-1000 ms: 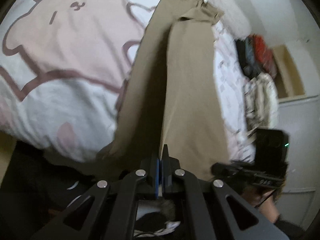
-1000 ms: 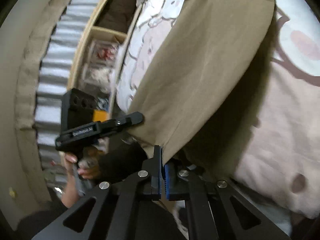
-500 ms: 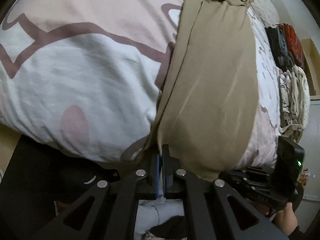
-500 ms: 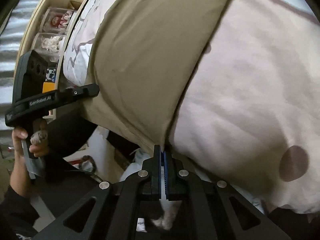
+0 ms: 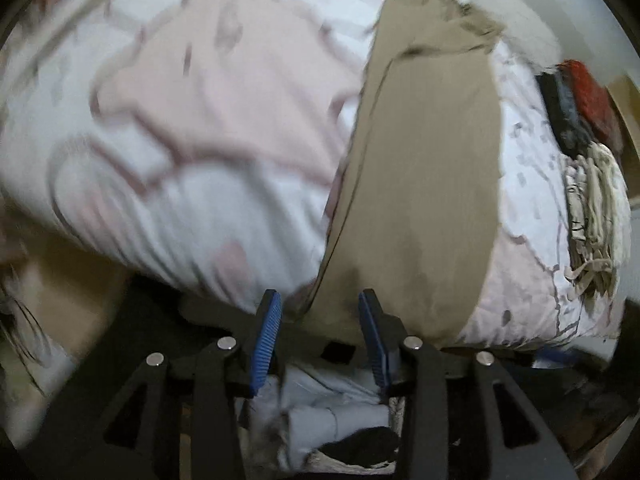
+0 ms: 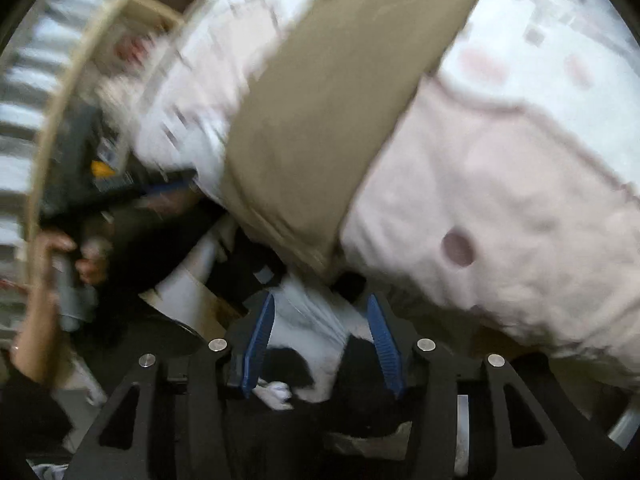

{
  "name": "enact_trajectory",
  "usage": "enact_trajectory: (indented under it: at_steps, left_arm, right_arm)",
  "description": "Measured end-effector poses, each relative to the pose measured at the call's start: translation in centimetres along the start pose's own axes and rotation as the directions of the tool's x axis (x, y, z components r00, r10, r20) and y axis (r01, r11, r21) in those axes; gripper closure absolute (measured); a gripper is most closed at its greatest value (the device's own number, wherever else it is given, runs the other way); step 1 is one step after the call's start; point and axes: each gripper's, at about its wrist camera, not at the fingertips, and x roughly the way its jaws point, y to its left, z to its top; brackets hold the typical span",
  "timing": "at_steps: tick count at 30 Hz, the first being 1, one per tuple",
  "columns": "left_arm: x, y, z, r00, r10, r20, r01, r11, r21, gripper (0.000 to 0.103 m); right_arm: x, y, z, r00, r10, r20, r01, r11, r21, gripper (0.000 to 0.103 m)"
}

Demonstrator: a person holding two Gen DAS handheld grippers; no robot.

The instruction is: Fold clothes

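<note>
Khaki trousers [image 5: 424, 184] lie folded lengthwise on a bed with a pink-and-white cartoon cover [image 5: 192, 128]; their leg ends hang over the near edge. My left gripper [image 5: 318, 300] is open, its blue pads either side of the trouser hem, holding nothing. In the right wrist view the trousers [image 6: 332, 112] run up the bed, hem at the edge. My right gripper [image 6: 320, 304] is open and empty just below that hem. The left gripper [image 6: 96, 184] shows blurred at the left there.
A stack of folded clothes [image 5: 588, 160], dark, red and cream, sits on the bed's right side. A wooden shelf [image 6: 132, 40] stands beside the bed. Loose white and black garments [image 6: 312, 344] lie on the floor below the bed edge.
Both grippers were shut on the trouser hem and have opened, letting go. The trousers now rest on the bed. Both views are blurred from motion.
</note>
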Motion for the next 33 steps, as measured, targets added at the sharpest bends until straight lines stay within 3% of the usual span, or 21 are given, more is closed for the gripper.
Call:
enact_trajectory:
  at_steps: [3, 6, 8, 11, 16, 19, 22, 25, 26, 27, 28, 29, 33]
  left_arm:
    - [-3.3, -2.9, 3.2, 0.992, 0.049, 0.114, -0.066, 0.986, 0.153, 0.062]
    - [-3.6, -6.5, 7.4, 0.978, 0.059, 0.198, -0.12, 0.941, 0.315, 0.062]
    - [-2.2, -8.3, 10.3, 0.971, 0.05, 0.232, -0.143, 0.904, 0.402, 0.062]
    - [0.6, -11.0, 14.7, 0.96, 0.029, 0.277, -0.175, 0.836, 0.52, 0.062]
    - [6.2, -12.9, 21.0, 0.957, -0.051, 0.286, -0.134, 0.794, 0.593, 0.062]
    - [9.0, -13.1, 23.0, 0.951, -0.081, 0.297, -0.132, 0.764, 0.631, 0.062]
    - [11.1, -12.3, 24.3, 0.95, -0.121, 0.286, -0.1, 0.753, 0.65, 0.062]
    - [12.9, -11.6, 24.7, 0.948, -0.14, 0.286, -0.088, 0.749, 0.657, 0.062]
    - [13.5, -11.3, 24.8, 0.949, -0.144, 0.281, -0.08, 0.75, 0.657, 0.062]
    - [14.0, -11.1, 24.7, 0.951, -0.146, 0.274, -0.075, 0.748, 0.659, 0.062]
    - [14.5, -11.0, 24.7, 0.954, -0.145, 0.264, -0.071, 0.744, 0.665, 0.062]
    - [15.0, -10.8, 24.6, 0.956, -0.144, 0.255, -0.067, 0.739, 0.67, 0.062]
    - [16.4, -10.5, 24.6, 0.961, -0.141, 0.236, -0.06, 0.73, 0.681, 0.062]
  right_arm:
    - [-5.8, -0.7, 1.8, 0.992, -0.008, 0.128, 0.006, 1.0, 0.018, 0.054]
    - [-10.3, -2.0, 4.9, 0.972, -0.077, 0.22, 0.073, 0.997, 0.029, 0.054]
    - [-12.6, -3.4, 7.6, 0.954, -0.137, 0.266, 0.128, 0.991, 0.05, 0.054]
    - [-15.0, -6.9, 13.0, 0.936, -0.17, 0.307, 0.143, 0.984, 0.109, 0.054]
    - [-16.6, -13.2, 24.1, 0.912, -0.159, 0.378, 0.073, 0.97, 0.231, 0.054]
    - [-16.3, -18.2, 30.9, 0.898, -0.129, 0.42, 0.004, 0.959, 0.285, 0.054]
    - [-14.8, -23.2, 37.3, 0.874, -0.117, 0.472, -0.048, 0.945, 0.323, 0.054]
    - [-13.2, -26.7, 42.3, 0.826, -0.107, 0.553, -0.09, 0.944, 0.317, 0.054]
    - [-12.4, -27.4, 43.8, 0.807, -0.133, 0.575, -0.065, 0.948, 0.311, 0.053]
    - [-11.6, -28.1, 45.3, 0.787, -0.166, 0.594, -0.031, 0.951, 0.308, 0.048]
    - [-10.4, -28.7, 47.0, 0.78, -0.204, 0.592, 0.011, 0.95, 0.313, 0.035]
    - [-9.0, -29.4, 48.6, 0.786, -0.223, 0.577, 0.035, 0.947, 0.319, 0.03]
    - [-4.8, -31.6, 53.6, 0.826, -0.236, 0.513, 0.058, 0.939, 0.338, 0.03]
